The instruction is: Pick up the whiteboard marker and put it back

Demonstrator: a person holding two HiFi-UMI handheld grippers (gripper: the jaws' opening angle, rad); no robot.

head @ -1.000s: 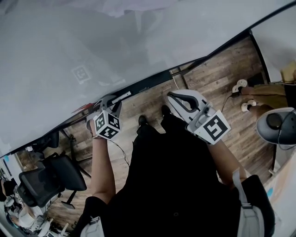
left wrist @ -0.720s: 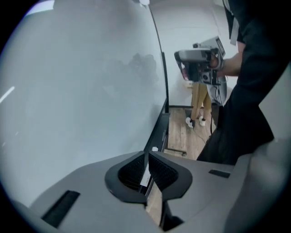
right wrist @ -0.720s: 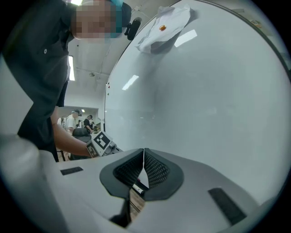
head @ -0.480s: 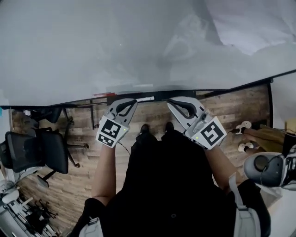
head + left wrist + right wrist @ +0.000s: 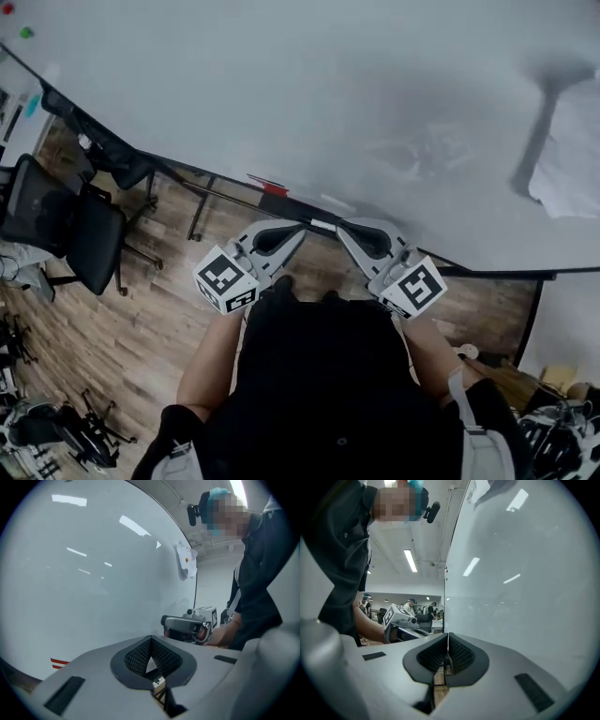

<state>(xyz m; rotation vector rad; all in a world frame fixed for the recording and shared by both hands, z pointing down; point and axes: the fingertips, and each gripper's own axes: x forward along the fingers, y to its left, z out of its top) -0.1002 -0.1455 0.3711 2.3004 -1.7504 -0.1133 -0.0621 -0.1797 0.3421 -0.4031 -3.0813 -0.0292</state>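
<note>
Black clothing: the person's torso, close behind both claws, with a bare forearm leading out to each.
Left claw: grey shell with dark ribbed pads. The jaws are pressed together at the tip with nothing between them. It points level at the board.
Right claw: same build. The jaws are closed to a hairline seam and empty. It sits just beside the left claw, and the two tips angle toward each other.
Whiteboard marker: a slim white bar, which reads as the marker, lies on the ledge between the two claw tips. Neither claw holds it, and I cannot tell whether a tip touches it.
Dark ledge: runs along the board's lower edge, directly ahead of both tips.
Red strip: on the same ledge, off to the left of the left claw's tip.
Whiteboard: pale and glossy, filling the space beyond both claws.
Paper sheet: stuck on the board, well to the right of the right claw.
Wooden floor: brown planks below and behind the claws.
Office chair: black, well apart to the left of the left claw.
</note>
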